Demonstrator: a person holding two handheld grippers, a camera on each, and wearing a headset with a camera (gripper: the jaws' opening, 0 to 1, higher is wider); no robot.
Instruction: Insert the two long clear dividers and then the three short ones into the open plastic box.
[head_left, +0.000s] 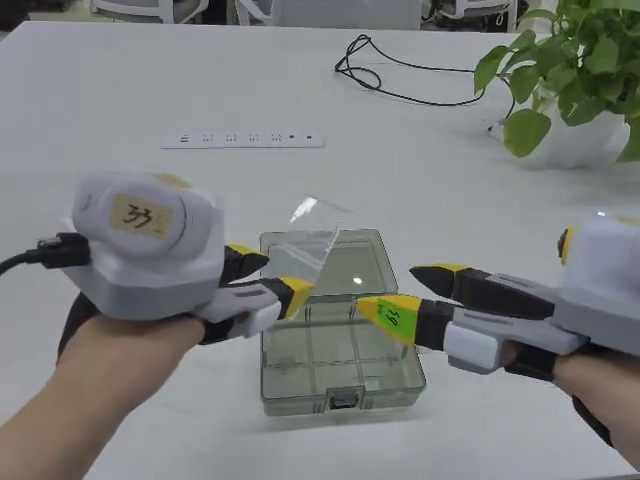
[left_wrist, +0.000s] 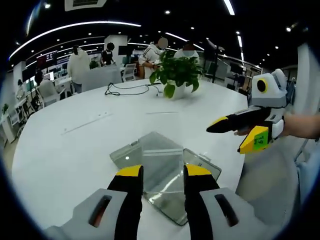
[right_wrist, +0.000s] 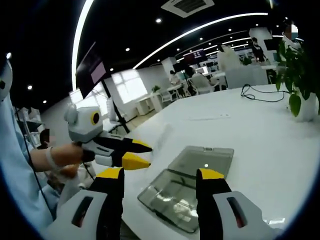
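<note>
A smoky clear plastic box (head_left: 340, 385) stands open near the table's front edge, its lid (head_left: 365, 262) lying flat behind it. Divider walls show inside it as a grid. My left gripper (head_left: 283, 275) hovers over the box's left side, shut on a clear divider (head_left: 308, 243) that sticks up and to the right. In the left gripper view the divider (left_wrist: 162, 155) fills the gap between the jaws, above the box (left_wrist: 200, 162). My right gripper (head_left: 390, 288) is open and holds nothing, over the box's right side. Its own view looks down at the box (right_wrist: 175, 197).
A white power strip (head_left: 243, 139) lies mid-table. A black cable (head_left: 400, 75) loops at the back, and a potted plant (head_left: 570, 70) stands at the back right. People stand at desks far behind in the gripper views.
</note>
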